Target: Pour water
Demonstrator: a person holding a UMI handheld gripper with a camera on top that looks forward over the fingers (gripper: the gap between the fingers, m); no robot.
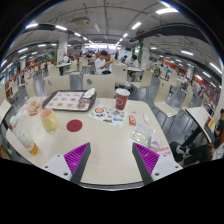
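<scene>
My gripper (112, 158) is open above the near part of a pale table (105, 145), and nothing sits between its purple pads (76, 155). A clear plastic cup (143, 130) stands ahead of the right finger. Farther back is a dark red paper cup (122, 98). To the left stand a yellowish cup (48, 120) and, nearer the table's left edge, a bottle (22, 140) with pale contents. A round red coaster (74, 126) lies ahead of the left finger.
A tray (68, 101) with dishes sits at the far left of the table, and a printed paper sheet (108, 114) lies mid-table. Chairs (165, 108) flank the table. Beyond are more cafeteria tables, and a person (100, 64) sits far off.
</scene>
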